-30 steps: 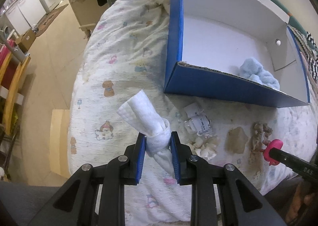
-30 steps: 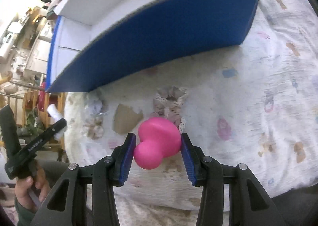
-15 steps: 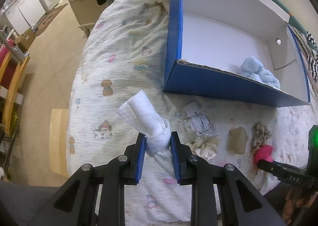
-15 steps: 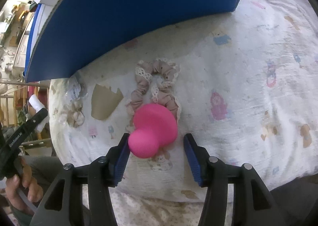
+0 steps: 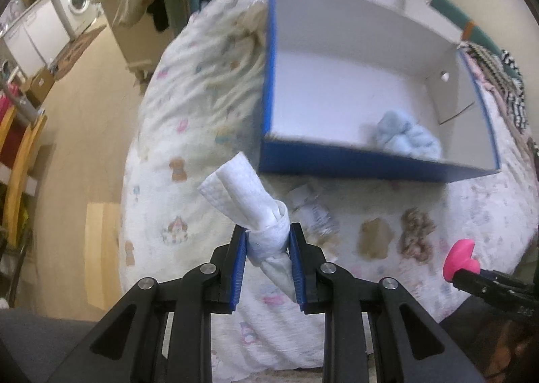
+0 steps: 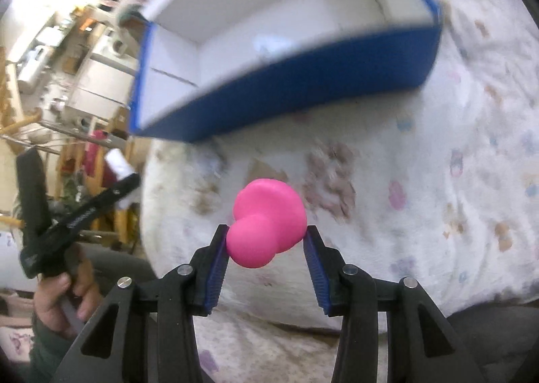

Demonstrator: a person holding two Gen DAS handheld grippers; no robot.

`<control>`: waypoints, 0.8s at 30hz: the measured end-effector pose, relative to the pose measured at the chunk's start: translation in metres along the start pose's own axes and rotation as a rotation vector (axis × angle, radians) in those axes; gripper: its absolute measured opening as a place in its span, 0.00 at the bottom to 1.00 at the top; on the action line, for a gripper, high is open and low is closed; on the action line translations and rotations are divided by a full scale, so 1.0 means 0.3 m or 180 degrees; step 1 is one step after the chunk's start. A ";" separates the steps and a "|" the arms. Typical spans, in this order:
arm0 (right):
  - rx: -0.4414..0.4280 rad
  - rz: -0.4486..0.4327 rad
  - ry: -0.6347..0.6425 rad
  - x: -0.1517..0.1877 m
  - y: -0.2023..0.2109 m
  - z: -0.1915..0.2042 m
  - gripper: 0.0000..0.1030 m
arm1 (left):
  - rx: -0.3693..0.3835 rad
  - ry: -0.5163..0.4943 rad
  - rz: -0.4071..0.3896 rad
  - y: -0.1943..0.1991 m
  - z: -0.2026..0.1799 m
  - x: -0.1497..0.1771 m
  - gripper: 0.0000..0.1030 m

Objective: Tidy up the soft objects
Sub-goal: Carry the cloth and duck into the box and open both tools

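You've got both loads up off the bed (image 5: 188,106) now: your left hand-held gripper (image 5: 268,260) is clamped narrow on the knotted white cloth (image 5: 256,211), and your right hand-held gripper (image 6: 266,248) has just been closing its jaws, the pink squishy toy (image 6: 266,219) pinched between them by its bulb, with the right pad only just meeting it. That looks like a light hold, so squeeze a touch firmer before you travel. The blue box (image 5: 337,162) sits ahead of you with its near wall standing between you and the white floor inside; carry each piece high enough to clear that blue rim, then let go low inside. The light blue fluffy piece (image 5: 407,138) already lies in the near right corner, so the left and middle of the box floor are your open room. Mind the beige scrunchie (image 5: 414,231), the tan patch (image 5: 374,238) and the crumpled wrapper (image 5: 316,214) lying on the bed just before the box wall; pass over them, don't drag through.
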State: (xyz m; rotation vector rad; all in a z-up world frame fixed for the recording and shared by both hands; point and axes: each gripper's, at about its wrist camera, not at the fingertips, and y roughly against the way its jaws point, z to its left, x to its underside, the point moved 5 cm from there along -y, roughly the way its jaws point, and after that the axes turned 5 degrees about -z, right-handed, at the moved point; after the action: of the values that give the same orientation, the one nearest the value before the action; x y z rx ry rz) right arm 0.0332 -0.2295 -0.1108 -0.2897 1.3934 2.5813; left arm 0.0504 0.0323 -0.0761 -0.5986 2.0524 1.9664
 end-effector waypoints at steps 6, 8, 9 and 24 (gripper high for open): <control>-0.0076 -0.0465 0.0245 -0.144 0.127 0.079 0.45 | 0.0146 -0.0049 -0.0239 0.089 -0.061 -0.115 0.22; -0.0092 -0.0610 0.0295 -0.204 0.153 0.100 0.45 | 0.0189 -0.0083 -0.0290 0.107 -0.089 -0.169 0.22; -0.0096 -0.0663 0.0306 -0.232 0.162 0.106 0.45 | 0.0192 -0.0108 -0.0318 0.112 -0.099 -0.192 0.22; 0.0223 -0.0708 0.0079 -0.435 -0.011 -0.026 0.45 | 0.0358 -0.0241 -0.0432 -0.097 -0.225 -0.366 0.22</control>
State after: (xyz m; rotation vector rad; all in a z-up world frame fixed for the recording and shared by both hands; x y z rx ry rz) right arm 0.1602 -0.2442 -0.0836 -0.4403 1.3713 2.3525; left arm 0.1681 -0.0210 -0.0491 -0.6124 2.0053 1.7584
